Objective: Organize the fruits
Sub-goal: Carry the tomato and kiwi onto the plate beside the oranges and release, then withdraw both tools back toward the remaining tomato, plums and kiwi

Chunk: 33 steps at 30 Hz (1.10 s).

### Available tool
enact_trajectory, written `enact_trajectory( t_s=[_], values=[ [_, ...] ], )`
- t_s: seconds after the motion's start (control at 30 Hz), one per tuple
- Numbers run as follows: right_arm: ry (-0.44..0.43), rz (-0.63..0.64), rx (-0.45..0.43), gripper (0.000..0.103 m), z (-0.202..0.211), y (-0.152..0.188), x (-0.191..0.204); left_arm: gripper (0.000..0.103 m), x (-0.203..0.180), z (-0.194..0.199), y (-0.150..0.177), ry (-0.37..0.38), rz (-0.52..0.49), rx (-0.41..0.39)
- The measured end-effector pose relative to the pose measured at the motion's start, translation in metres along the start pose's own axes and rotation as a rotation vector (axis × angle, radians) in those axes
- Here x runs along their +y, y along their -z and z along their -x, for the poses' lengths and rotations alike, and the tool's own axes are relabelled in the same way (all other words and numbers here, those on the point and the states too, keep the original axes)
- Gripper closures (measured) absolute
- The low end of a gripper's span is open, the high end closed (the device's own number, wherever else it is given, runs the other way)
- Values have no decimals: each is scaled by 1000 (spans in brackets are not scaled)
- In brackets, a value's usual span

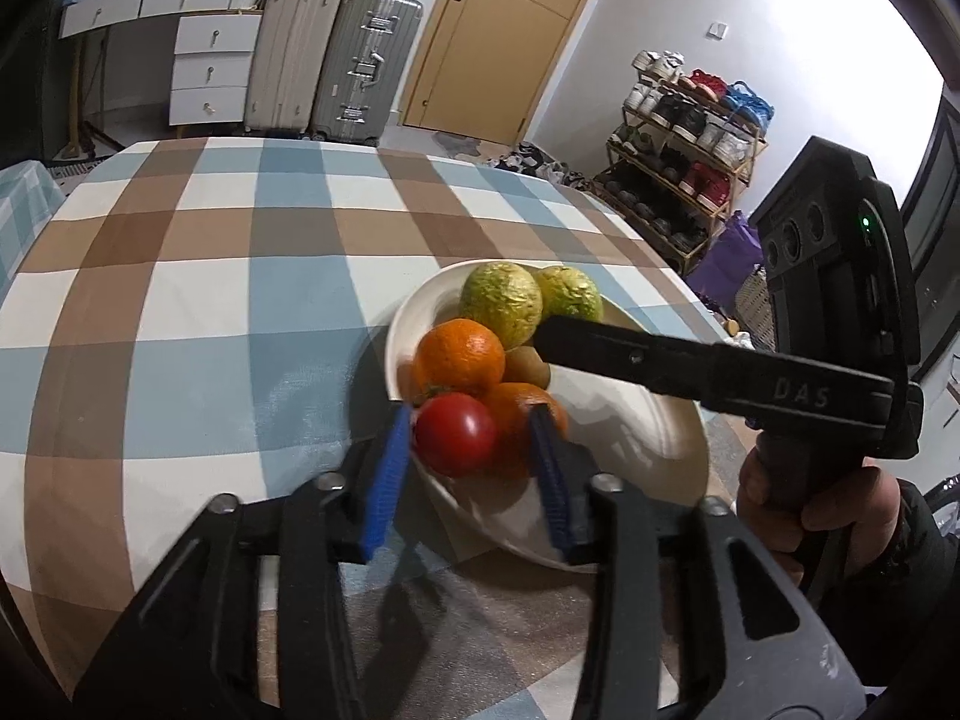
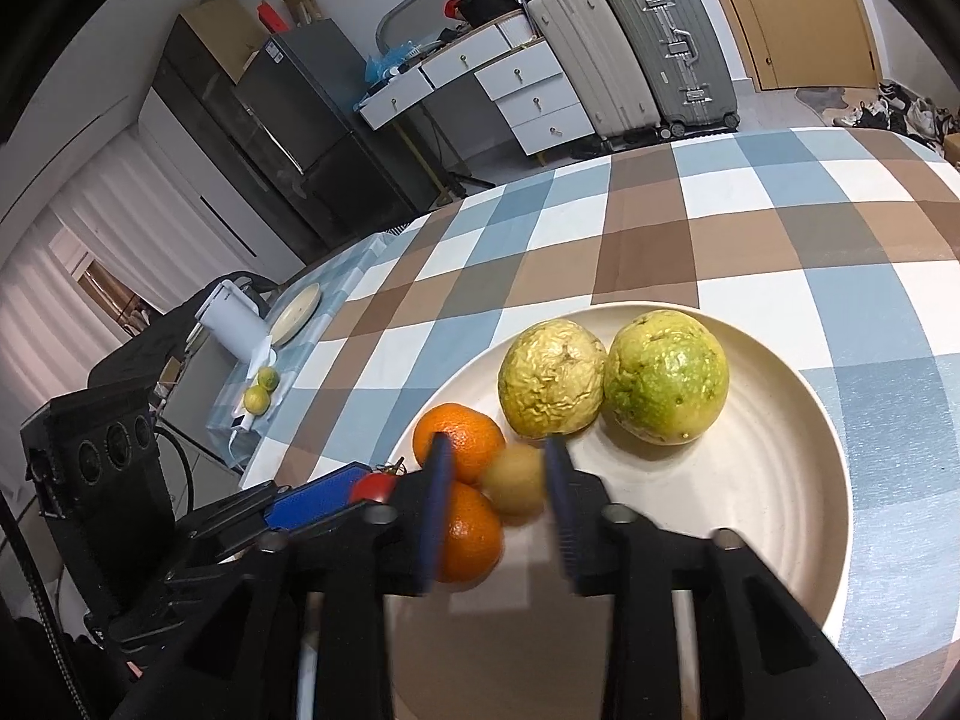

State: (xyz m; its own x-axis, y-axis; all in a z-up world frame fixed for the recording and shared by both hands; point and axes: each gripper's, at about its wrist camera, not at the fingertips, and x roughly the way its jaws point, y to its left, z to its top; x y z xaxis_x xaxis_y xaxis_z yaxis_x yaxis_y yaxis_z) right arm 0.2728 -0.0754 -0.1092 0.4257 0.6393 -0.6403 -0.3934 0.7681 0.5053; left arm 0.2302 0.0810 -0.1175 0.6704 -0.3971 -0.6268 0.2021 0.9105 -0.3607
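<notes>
A cream plate (image 1: 648, 450) (image 2: 750, 480) on the checked tablecloth holds two wrinkled yellow-green fruits (image 1: 501, 300) (image 2: 552, 378), two oranges (image 1: 459, 360) (image 2: 462, 438), a brown kiwi (image 1: 527, 367) (image 2: 516, 483) and a red tomato (image 1: 456, 435) (image 2: 369, 487). My left gripper (image 1: 471, 456) is at the plate's near rim, its blue pads on either side of the tomato, apparently holding it. My right gripper (image 2: 495, 486) reaches over the plate, its pads around the kiwi. It also shows in the left wrist view (image 1: 543, 336), fingertip beside the kiwi.
The checked table (image 1: 210, 300) stretches left and back. A side table (image 2: 288, 330) with a white appliance, a plate and two limes stands beyond the table's edge. Suitcases, drawers, a door and a shoe rack (image 1: 684, 150) stand around the room.
</notes>
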Motion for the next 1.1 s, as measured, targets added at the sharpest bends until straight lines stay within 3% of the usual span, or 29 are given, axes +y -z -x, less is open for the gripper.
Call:
enact_trajectory(
  t_s=[0.03,0.13,0.27,0.47,0.6,0.87,0.93,1.1],
  values=[
    [-9,-2,-10,51,2,0,1,49,-1,1,0,-3,-4,-7],
    [-10,5,-31,47,9,0,2,38,-1,6,-1,-2,2,-37],
    [-12,-2,-67,36,25,2,1,37,-4,12,-2,-1,-3,-56],
    [-2,-27,-113,31,57,10,-4,34,-16,26,-4,-22,-37,-79],
    [9,-32,-139,28,80,18,-2,25,-31,44,-1,-45,-75,-98],
    [40,-34,-212,6,129,43,12,14,-62,88,16,-108,-100,-123],
    [48,-30,-234,3,143,51,17,2,-69,101,21,-124,-99,-142],
    [59,-23,-274,0,171,72,27,1,-90,131,35,-143,-101,-177]
  ],
)
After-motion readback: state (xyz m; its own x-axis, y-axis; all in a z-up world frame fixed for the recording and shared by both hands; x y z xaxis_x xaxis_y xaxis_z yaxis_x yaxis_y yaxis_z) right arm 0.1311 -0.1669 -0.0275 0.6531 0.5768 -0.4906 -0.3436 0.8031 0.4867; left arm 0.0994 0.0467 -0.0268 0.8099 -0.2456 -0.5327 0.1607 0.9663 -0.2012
